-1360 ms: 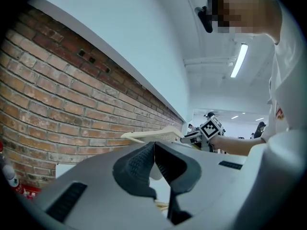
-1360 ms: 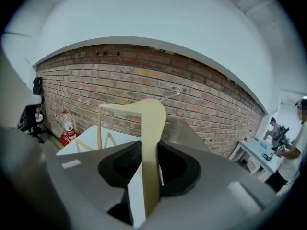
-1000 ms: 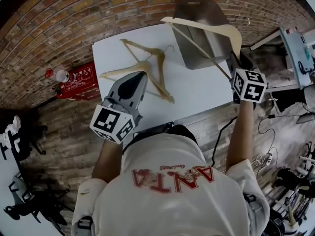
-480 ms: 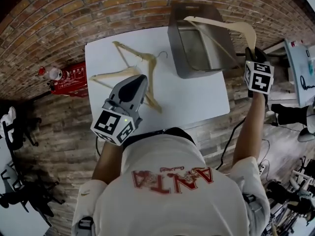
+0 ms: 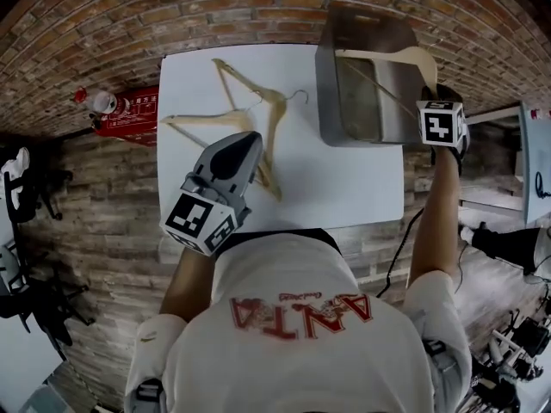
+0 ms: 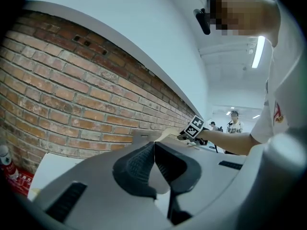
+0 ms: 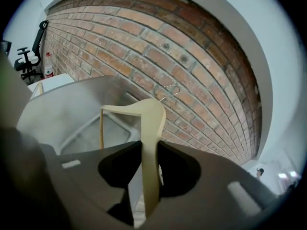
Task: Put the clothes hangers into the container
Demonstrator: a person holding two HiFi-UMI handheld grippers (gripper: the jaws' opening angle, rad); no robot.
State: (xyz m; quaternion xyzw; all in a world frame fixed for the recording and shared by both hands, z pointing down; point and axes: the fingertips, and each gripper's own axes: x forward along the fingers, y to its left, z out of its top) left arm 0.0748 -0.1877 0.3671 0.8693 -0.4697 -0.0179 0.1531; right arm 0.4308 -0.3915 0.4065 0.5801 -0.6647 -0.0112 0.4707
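Hanger (image 7: 152,128) clamped in right gripper (image 7: 149,163) fingers (image 7: 178,169); we are holding it over container (image 5: 325,93); left gripper (image 6: 153,153) fingers (image 6: 135,164) clenched, empty.

White table (image 5: 344,188): two wooden hangers (image 5: 274,114) lying overlapped at left, metal container (image 5: 327,84) standing at right.

Pale wood, dull metal, matt plastic and rough brick, as I see them

The hanger (image 7: 152,123) in my right gripper (image 7: 149,148) looks like smooth pale wood with a satin finish, and the container (image 7: 62,110) just ahead is dull brushed grey metal. My left gripper (image 6: 153,148) is matt grey plastic with ribbed black pads (image 6: 136,163). Ahead of it, the table (image 5: 344,179) is smooth matt white, the two hangers (image 5: 272,103) on it pale wood, and the wall (image 7: 192,56) rough brick.
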